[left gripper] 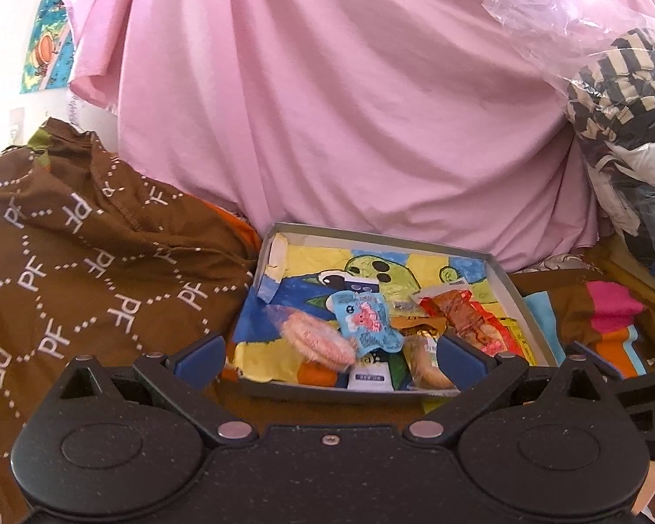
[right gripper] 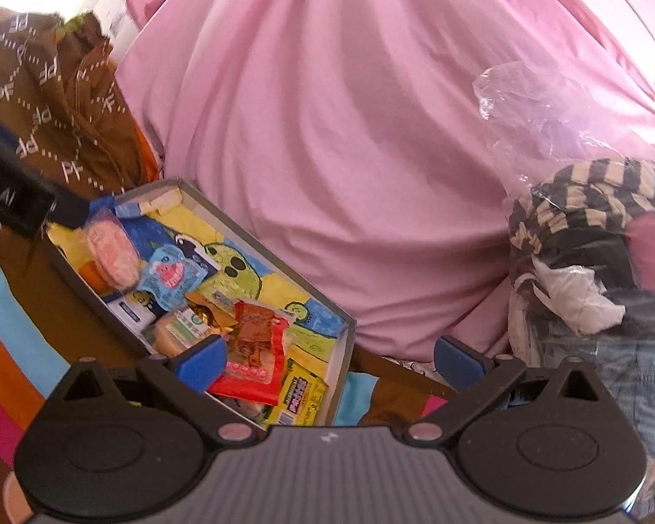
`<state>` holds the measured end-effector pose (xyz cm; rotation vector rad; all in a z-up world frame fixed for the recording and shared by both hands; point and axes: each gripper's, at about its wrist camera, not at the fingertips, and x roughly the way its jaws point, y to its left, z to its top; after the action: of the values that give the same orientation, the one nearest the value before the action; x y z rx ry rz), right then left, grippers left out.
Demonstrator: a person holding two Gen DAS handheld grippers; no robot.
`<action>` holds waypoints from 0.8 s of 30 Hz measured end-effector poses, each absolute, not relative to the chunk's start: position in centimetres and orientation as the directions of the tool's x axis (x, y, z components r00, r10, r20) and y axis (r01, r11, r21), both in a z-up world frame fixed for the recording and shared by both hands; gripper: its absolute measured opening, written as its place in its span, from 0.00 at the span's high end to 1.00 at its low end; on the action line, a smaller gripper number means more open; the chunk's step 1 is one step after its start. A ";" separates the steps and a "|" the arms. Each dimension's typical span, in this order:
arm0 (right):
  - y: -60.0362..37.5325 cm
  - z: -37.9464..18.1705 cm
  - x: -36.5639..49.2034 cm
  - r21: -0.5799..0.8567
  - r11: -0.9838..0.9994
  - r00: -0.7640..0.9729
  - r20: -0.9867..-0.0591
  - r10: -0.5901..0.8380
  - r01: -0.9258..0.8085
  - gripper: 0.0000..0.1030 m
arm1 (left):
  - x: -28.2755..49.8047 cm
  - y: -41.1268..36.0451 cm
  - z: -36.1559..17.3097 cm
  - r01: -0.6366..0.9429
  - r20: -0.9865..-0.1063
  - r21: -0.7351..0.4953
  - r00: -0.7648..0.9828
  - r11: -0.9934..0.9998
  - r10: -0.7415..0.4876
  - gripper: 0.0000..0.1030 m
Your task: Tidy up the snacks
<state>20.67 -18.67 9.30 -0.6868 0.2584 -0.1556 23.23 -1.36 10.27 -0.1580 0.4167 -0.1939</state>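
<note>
Left gripper (left gripper: 329, 351) hangs with fingers spread wide and empty over the near edge of the grey box (left gripper: 508, 279), apparently lined up on the snacks (left gripper: 367, 323) heaped inside. Right gripper (right gripper: 329, 356) likewise spread, empty, above the box's near corner beside the red packet (right gripper: 251, 349).

Repeated white "PF" letters, linked by dotted white lines, printed all over the brown cloth (left gripper: 87, 270). Partial white lettering ending in "…bot.AI", cut off at the picture edge, on the black body of the left claw (right gripper: 13, 201) in the right wrist view. Print on the light blue pouch (left gripper: 364, 321), the red packet (right gripper: 251, 360) and the yellow packet (right gripper: 303, 397) too blurred to read.
</note>
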 end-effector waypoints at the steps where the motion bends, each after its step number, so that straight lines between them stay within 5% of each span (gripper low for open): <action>1: -18.7 9.4 20.4 -0.633 0.772 0.957 -0.185 -0.223 0.057 0.00 | 22.9 -1.3 10.3 0.150 -0.385 -0.189 0.898 0.970 -0.214 0.01; 24: -19.4 9.7 13.6 -0.366 0.927 0.960 -0.219 -0.175 0.085 0.00 | 16.3 -0.1 8.7 0.087 -0.416 -0.180 0.896 0.980 -0.156 0.01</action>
<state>13.60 -19.44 9.71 -0.3615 0.2517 -0.1348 16.28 -0.06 8.72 -0.1587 0.4435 -0.1262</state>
